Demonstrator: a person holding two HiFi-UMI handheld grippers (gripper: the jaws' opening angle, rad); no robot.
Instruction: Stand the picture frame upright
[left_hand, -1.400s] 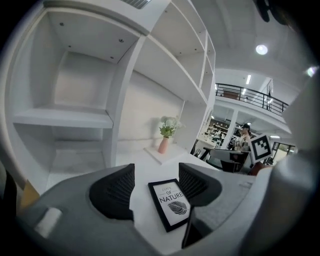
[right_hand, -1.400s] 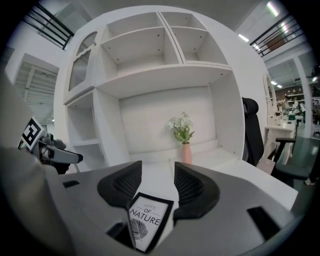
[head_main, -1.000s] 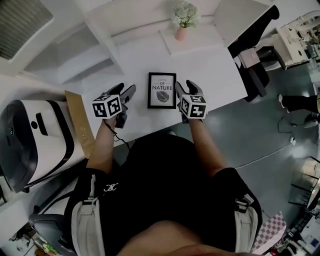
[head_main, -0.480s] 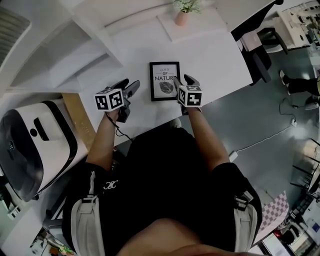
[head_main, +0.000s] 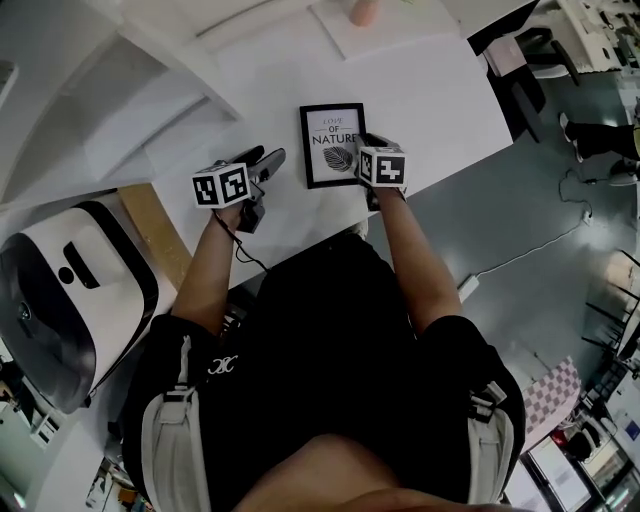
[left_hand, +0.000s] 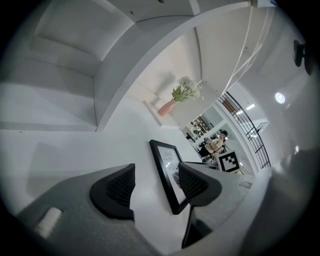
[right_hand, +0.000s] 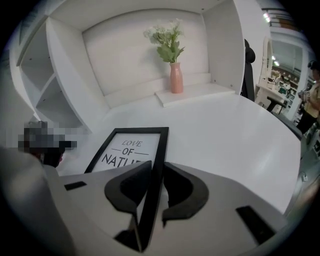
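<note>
Closing: right tool (right_hand: 156, 170) jaws just clamped on picture frame (right_hand: 129, 146) edge | left tool (left_hand: 156, 174) apart, empty

Wears a black short-sleeved shirt (head_main: 320, 340) with a small white emblem (head_main: 221, 373) on the chest, under pale grey shoulder straps (head_main: 178, 440) with black buckles. Bears a grey-bodied left gripper (left_hand: 156, 185) and right gripper (right_hand: 156, 182), each with black ribbed jaws and a white cube (head_main: 221, 185) of black square markers. Shows a thin black cable (head_main: 243, 252) hanging off the left one.
</note>
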